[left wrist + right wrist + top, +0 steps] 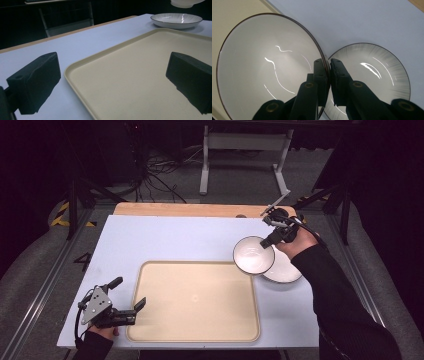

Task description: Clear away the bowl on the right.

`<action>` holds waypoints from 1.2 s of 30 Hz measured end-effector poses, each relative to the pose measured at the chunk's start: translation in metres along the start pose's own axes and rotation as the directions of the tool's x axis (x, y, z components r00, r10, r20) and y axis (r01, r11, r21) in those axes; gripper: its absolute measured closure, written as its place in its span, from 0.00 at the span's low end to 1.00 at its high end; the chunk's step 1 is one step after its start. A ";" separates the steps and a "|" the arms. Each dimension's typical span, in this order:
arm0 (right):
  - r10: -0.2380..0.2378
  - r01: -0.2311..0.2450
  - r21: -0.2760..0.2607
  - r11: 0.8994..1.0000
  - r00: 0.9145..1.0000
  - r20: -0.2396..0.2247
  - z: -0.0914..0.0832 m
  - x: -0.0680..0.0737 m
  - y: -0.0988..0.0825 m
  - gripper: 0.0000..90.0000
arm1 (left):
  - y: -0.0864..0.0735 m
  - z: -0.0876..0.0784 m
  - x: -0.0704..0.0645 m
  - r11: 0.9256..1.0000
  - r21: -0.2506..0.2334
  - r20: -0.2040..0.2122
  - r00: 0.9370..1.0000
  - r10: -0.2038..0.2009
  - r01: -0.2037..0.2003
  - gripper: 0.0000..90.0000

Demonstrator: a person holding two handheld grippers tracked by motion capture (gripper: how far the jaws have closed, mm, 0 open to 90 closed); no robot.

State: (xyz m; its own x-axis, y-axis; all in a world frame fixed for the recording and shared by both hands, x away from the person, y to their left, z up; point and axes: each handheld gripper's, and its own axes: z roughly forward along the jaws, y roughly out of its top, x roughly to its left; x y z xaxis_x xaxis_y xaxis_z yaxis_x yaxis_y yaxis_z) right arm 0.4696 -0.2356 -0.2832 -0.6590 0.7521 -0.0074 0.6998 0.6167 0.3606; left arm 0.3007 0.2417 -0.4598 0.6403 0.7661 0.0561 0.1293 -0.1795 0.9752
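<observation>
bowls: 1 | plates: 1 | trays: 1 | claws: 2

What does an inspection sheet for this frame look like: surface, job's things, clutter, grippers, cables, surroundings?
Surface: pale blue table top over a wooden board.
Job's things: beige tray, bare; white bowl lifted by its rim, tilted; white plate flat on the table beside the tray.
Clutter: nothing seen.
Grippers: right gripper pinching the bowl's rim; left gripper open, jaws either side of the tray's near-left edge.
Cables: one trails from each gripper; a tangle on the floor.
Surroundings: dark room, white frame behind.
</observation>
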 end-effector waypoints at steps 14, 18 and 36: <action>-0.092 0.093 0.004 0.996 0.994 -0.054 0.003 0.048 0.023 0.93 | 0.000 0.000 0.000 1.000 -0.003 0.001 1.000 0.001 -0.001 0.00; -0.123 0.123 -0.009 0.992 0.989 -0.081 0.004 0.064 0.030 0.93 | 0.000 0.000 0.000 1.000 -0.005 0.003 1.000 0.002 -0.002 0.00; -0.201 0.200 -0.020 0.980 0.965 -0.169 0.014 0.109 0.050 0.92 | 0.000 0.000 -0.001 1.000 -0.008 0.005 1.000 0.003 -0.003 0.00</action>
State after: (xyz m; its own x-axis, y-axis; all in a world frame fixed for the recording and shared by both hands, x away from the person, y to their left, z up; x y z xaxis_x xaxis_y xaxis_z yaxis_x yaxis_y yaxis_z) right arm 0.4368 -0.1197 -0.2795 -0.8229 0.5629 0.0779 0.5481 0.7500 0.3702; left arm 0.3004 0.2413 -0.4601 0.6442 0.7626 0.0581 0.1212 -0.1768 0.9768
